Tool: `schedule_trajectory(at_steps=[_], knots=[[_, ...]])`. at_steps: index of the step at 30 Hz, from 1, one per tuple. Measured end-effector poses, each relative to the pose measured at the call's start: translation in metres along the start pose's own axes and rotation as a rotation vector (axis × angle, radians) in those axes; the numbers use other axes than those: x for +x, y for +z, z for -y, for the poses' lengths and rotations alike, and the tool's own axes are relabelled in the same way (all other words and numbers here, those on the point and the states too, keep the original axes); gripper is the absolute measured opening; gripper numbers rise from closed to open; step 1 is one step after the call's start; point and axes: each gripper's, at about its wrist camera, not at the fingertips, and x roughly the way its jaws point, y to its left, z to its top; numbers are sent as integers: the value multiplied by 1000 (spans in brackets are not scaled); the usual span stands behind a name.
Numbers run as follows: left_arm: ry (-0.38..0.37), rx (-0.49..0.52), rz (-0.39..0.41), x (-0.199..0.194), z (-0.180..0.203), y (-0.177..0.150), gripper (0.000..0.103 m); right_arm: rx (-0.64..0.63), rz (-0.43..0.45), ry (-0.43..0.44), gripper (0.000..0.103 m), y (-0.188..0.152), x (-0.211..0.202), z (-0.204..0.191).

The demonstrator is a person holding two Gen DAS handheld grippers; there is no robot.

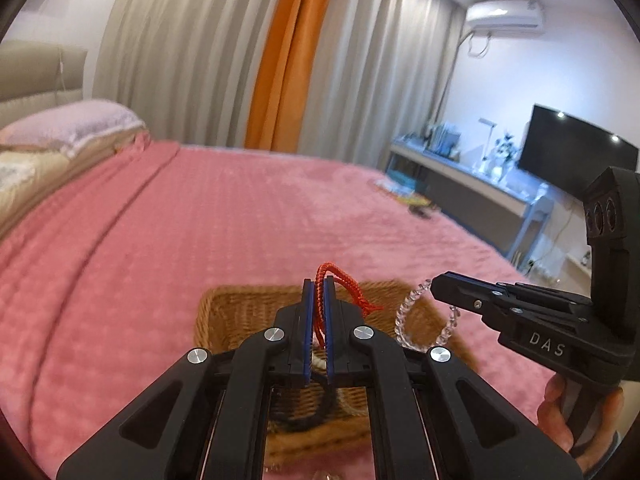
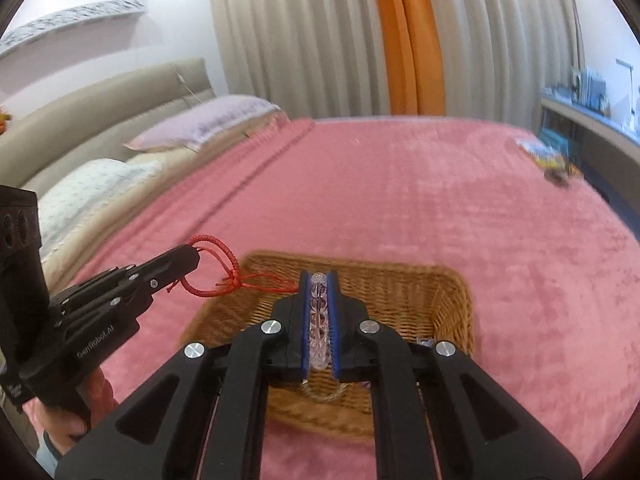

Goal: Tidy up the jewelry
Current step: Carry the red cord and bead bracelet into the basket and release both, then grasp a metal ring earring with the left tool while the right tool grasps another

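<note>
My left gripper (image 1: 319, 280) is shut on a red braided cord bracelet (image 1: 348, 284), whose loop sticks out past the tips and hangs above the wicker basket (image 1: 240, 312). From the right wrist view the same left gripper (image 2: 195, 255) and red bracelet (image 2: 216, 264) hover over the basket's left rim (image 2: 264, 264). My right gripper (image 2: 319, 276) is shut on a clear bead bracelet (image 2: 319, 320); its beads fill the gap between the blue pads. In the left wrist view this right gripper (image 1: 434, 283) holds the bead bracelet (image 1: 404, 312) dangling over the basket.
The basket rests on a pink bedspread (image 1: 200, 220). Something dark lies in the basket under my left gripper. Pillows (image 2: 208, 120) and a headboard stand at the left. Small items (image 2: 552, 160) lie at the bed's far right edge, beside a desk (image 1: 472, 176) with a monitor.
</note>
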Motion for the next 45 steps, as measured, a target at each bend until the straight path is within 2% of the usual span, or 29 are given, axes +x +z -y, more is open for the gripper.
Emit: schedule_trajectory(at_steps=[4, 7, 11, 15, 17, 18, 19, 21, 23, 25, 30, 36, 39, 43, 45], knots=[[16, -14, -74, 46, -6, -11, 3, 48, -74, -10, 6, -11, 47, 19], [39, -21, -131, 72, -12, -17, 3, 79, -102, -18, 6, -21, 66, 33], [39, -18, -189, 86, -18, -29, 3, 101, -129, -71, 6, -32, 77, 46], [28, -33, -200, 87, -22, -32, 3, 102, -130, -99, 7, -35, 78, 50], [16, -40, -191, 82, -23, -31, 11, 107, -130, -103, 9, -34, 75, 51], [5, -43, -181, 77, -23, -30, 20, 110, -128, -107, 14, -35, 73, 51], [8, -40, -168, 71, -22, -29, 23, 109, -125, -110, 18, -33, 70, 52], [-6, -38, -155, 59, -20, -26, 30, 109, -110, -115, 42, -32, 61, 50], [-31, -46, -136, 43, -19, -22, 34, 113, -76, -112, 53, -31, 43, 45], [-66, -60, -99, 18, -18, -16, 46, 109, -48, -95, 53, -30, 23, 37], [-76, -38, -23, -43, -10, -10, 47, 60, 5, -65, 53, -38, -29, 4], [-47, -39, 22, -99, -16, -20, 47, 22, 2, -16, 53, -58, -64, -35], [-40, -50, 25, -113, -26, -32, 47, -1, -18, -11, 53, -77, -68, -53], [-36, -71, -8, -118, -42, -55, 47, -27, -84, -5, 52, -100, -51, -69], [-38, -80, -27, -114, -49, -65, 47, -36, -115, -2, 47, -110, -39, -74]])
